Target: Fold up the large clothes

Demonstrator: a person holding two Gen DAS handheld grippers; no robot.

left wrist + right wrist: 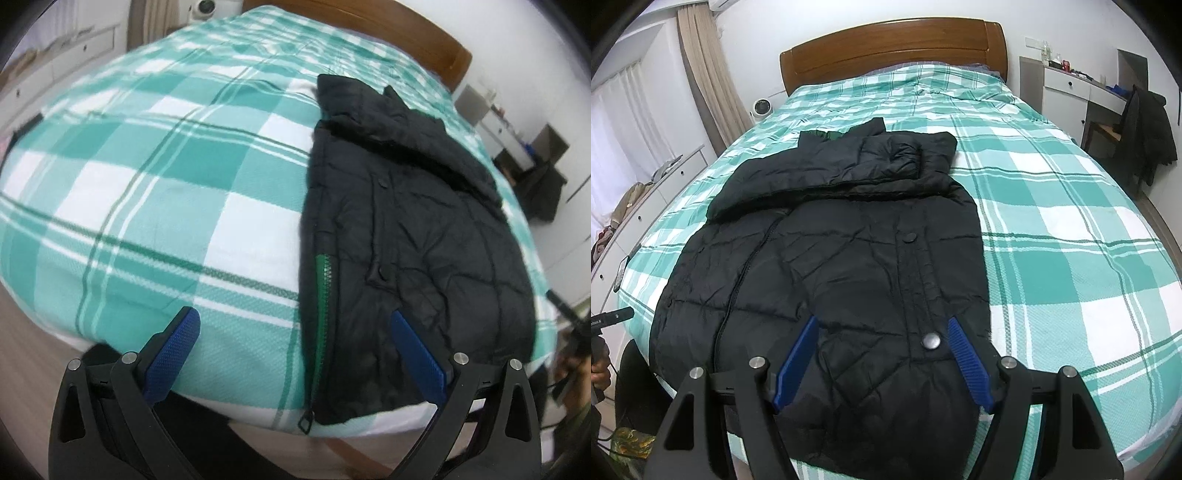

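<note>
Lying flat on the bed (1052, 221), near its foot, the jacket (831, 258) is found with sleeves folded across the chest. Both claws are released and empty: the right claw (882, 354) hangs over the hem, the left claw (295, 354) beside the zipper (322, 314) edge. The hem should be gripped at both corners and lifted evenly toward the collar.

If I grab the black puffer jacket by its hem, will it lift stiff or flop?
The black puffer jacket will probably flop and drape: its quilted shell is creased and one sleeve already lies folded limply across it. It looks bulky but likely light. The smooth shell may slip between the open right gripper pads.
</note>
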